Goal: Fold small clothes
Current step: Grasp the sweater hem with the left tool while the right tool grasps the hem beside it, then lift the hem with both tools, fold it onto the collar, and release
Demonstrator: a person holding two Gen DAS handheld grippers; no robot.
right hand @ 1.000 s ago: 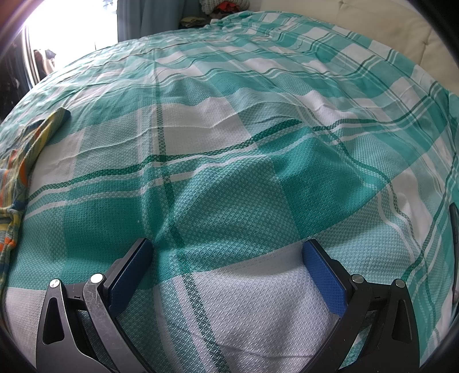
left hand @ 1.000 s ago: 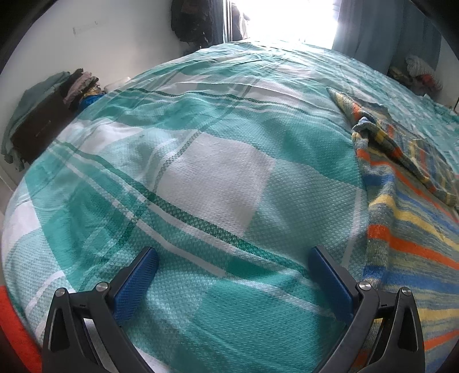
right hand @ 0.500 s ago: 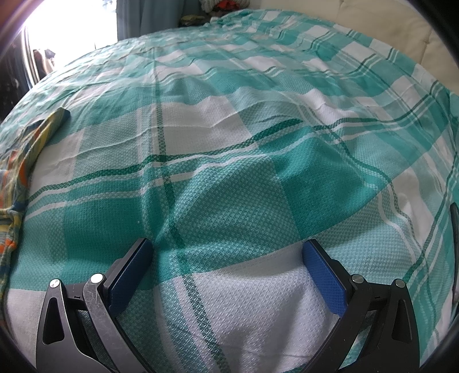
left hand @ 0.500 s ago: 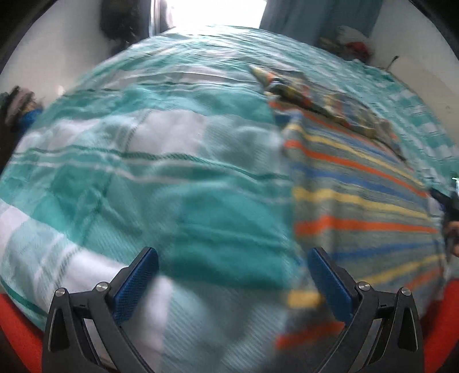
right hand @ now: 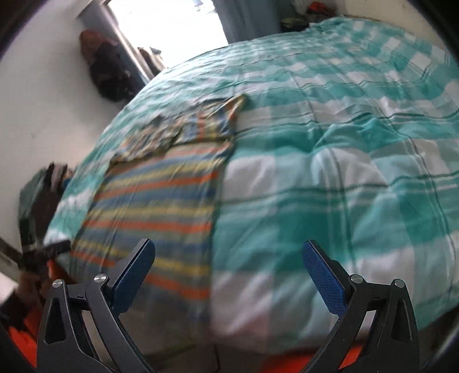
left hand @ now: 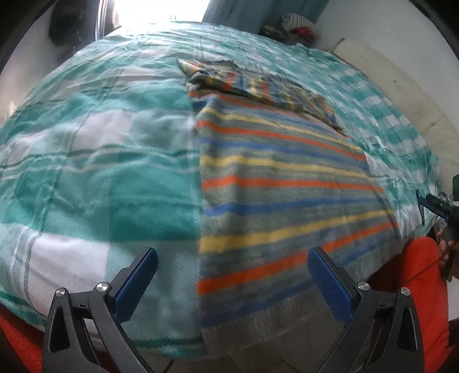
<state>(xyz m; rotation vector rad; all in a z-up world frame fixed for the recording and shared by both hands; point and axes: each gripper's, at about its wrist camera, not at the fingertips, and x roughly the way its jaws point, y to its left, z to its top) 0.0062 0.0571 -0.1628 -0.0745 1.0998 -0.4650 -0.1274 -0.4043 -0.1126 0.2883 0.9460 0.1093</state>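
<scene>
A striped garment [left hand: 281, 183] in grey, blue, orange and yellow lies flat on the bed, its far end folded over into a darker patterned part [left hand: 258, 86]. It also shows in the right wrist view [right hand: 160, 198]. My left gripper [left hand: 232, 275] is open and empty, above the garment's near left edge. My right gripper [right hand: 228, 269] is open and empty, above the garment's near right edge. The right gripper shows at the right edge of the left wrist view [left hand: 439, 206]. Both views are blurred.
The bed has a teal and white checked cover [left hand: 94, 160], also in the right wrist view [right hand: 344, 172]. Orange fabric [left hand: 413, 287] is at the near edge. Piled clothes [left hand: 295, 25] sit at the far end. A bright doorway [right hand: 172, 31] and dark hanging items [right hand: 106, 71] are beyond.
Both grippers have swung toward the striped garment and pulled back to the bed's near edge. The garment now fills the middle of both views. The jaws stay open.
</scene>
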